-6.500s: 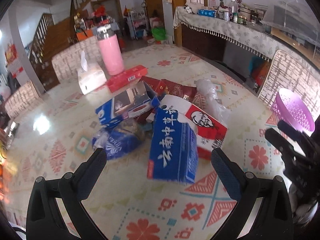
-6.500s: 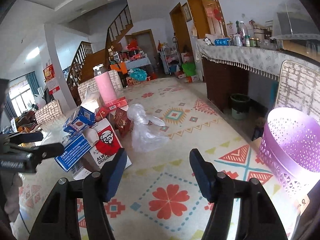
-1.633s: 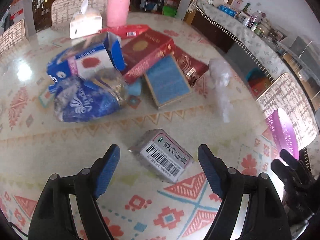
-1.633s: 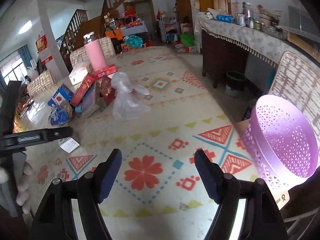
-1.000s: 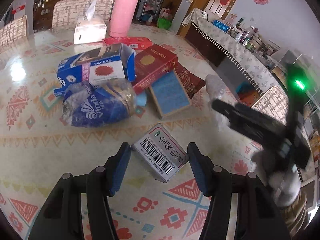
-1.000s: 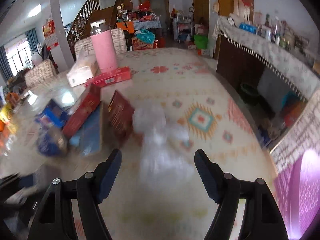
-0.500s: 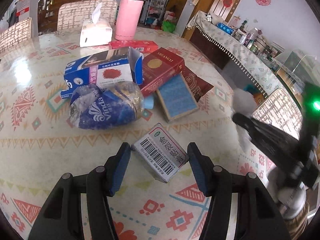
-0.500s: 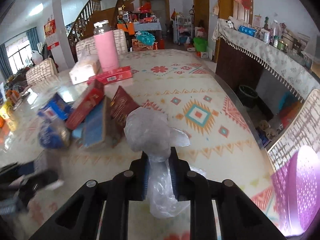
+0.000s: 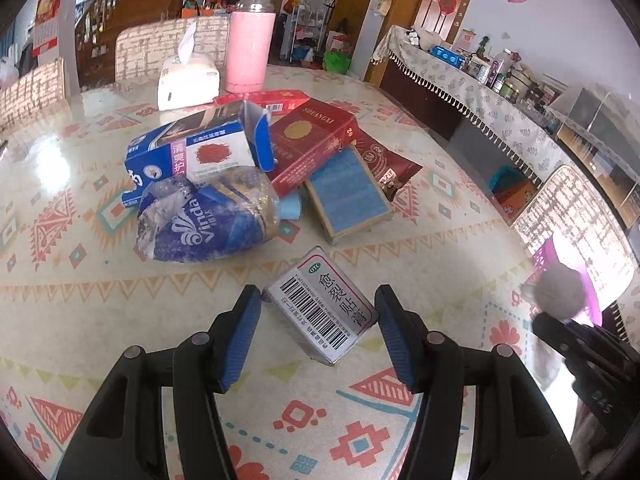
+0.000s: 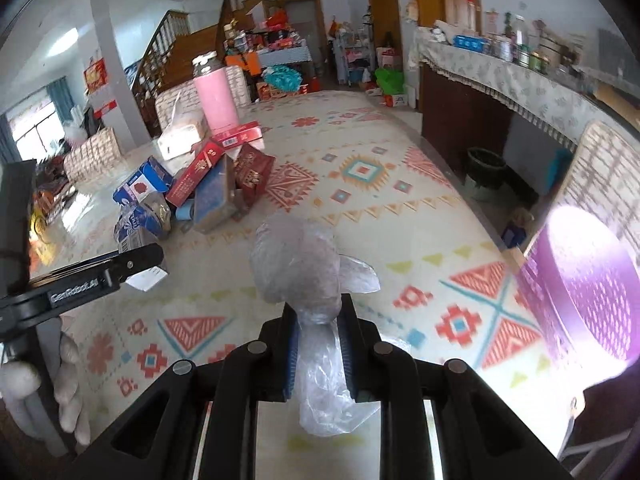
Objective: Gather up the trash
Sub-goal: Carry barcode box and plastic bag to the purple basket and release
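The bag (image 10: 304, 276) is pinched in the right gripper (image 10: 318, 344); the box (image 9: 322, 306) is clamped by the left gripper (image 9: 318, 324). Both should be kept gripped until held over the bin (image 10: 580, 292).

1. My left gripper (image 9: 318, 322) clamps the barcoded white box (image 9: 322, 307) at its corners.
2. Trash pile at twelve o'clock: crumpled Vinda wrapper (image 9: 200, 216), blue carton (image 9: 196, 150), red box (image 9: 312, 142).
3. Purple basket (image 9: 576, 268) at three o'clock.
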`<state>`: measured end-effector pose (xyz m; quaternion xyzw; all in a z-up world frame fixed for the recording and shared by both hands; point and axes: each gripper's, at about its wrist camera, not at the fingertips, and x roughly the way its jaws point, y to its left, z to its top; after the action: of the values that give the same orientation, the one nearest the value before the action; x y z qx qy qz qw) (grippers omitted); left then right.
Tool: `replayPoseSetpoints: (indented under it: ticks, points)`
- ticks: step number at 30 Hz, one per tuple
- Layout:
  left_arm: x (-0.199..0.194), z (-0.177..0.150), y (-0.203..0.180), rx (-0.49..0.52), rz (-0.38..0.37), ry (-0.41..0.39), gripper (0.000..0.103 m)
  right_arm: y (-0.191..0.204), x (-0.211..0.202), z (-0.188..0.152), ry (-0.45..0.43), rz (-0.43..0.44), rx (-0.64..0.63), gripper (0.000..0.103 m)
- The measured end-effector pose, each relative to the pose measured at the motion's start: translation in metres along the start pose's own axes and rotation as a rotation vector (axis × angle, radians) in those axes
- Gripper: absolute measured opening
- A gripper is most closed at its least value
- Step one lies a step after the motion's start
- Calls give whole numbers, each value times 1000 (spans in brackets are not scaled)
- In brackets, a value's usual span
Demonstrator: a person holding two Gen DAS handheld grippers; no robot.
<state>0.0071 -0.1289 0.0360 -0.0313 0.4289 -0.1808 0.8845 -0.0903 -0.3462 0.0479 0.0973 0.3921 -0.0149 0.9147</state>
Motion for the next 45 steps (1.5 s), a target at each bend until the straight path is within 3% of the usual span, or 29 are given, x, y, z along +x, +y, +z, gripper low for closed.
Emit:
replayPoseSetpoints:
  ticks: [8,17,24,30,39,45]
  points:
    - [4,-2,-9,33,30,4,58,-38,-36,-30,-42,-38,80,20]
    - [-34,1,-48,74,-36,-37,58,-87,-65,-39,-103,-75,140,20]
    - [-49,-2,-117,223,-60,-59,58,-128,-81,-47,-143,-86,207,21]
    - [-47,3,-174,318,-135,-41,58,-172,-99,-53,-175,-123,277,21]
    - [-7,23,-267,389,-279,38,58,-228,-114,-46,-194,-174,332,22]
    - [26,38,-323,409,-378,92,58,-258,-108,-35,-205,-159,404,23]
